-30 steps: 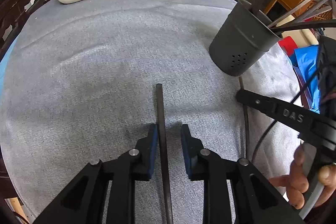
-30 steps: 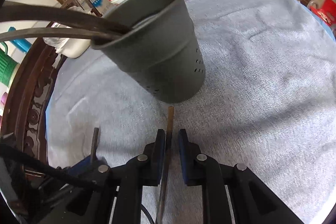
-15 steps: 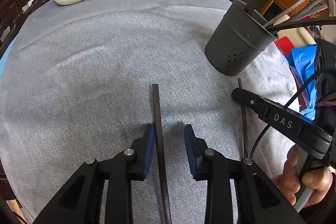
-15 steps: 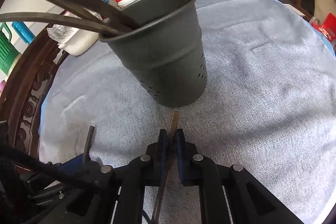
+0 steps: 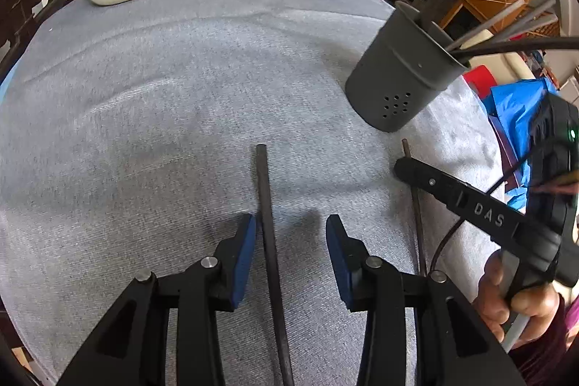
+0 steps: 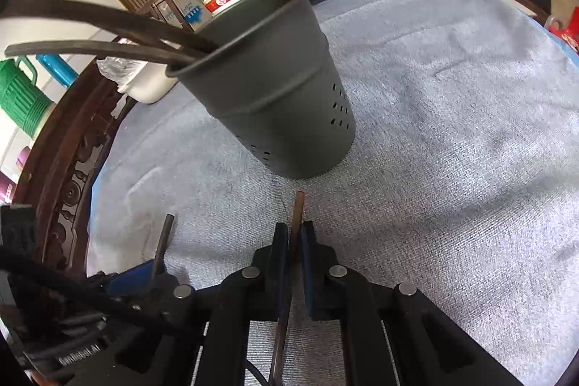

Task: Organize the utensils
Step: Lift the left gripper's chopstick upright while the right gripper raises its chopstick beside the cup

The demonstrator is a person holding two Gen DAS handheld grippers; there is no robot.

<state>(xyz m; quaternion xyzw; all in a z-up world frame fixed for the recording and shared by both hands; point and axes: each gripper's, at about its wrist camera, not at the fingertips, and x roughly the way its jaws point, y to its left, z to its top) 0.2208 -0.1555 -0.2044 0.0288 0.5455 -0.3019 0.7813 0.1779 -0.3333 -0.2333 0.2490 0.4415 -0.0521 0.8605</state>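
where cloth lies bare, holder edges rightward.

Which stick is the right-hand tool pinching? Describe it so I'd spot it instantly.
Start at the dark grey holder on the grey cloth. Just before its base lies a thin brownish chopstick, clamped in the right tool. The other loose chopstick is darker and lies between the left tool's opening jaws.

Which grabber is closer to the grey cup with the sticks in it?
The right gripper. It sits just in front of the cup, shut on a chopstick whose tip nearly reaches the cup's base. The left gripper, jaws opening around another chopstick, is farther off to the side.
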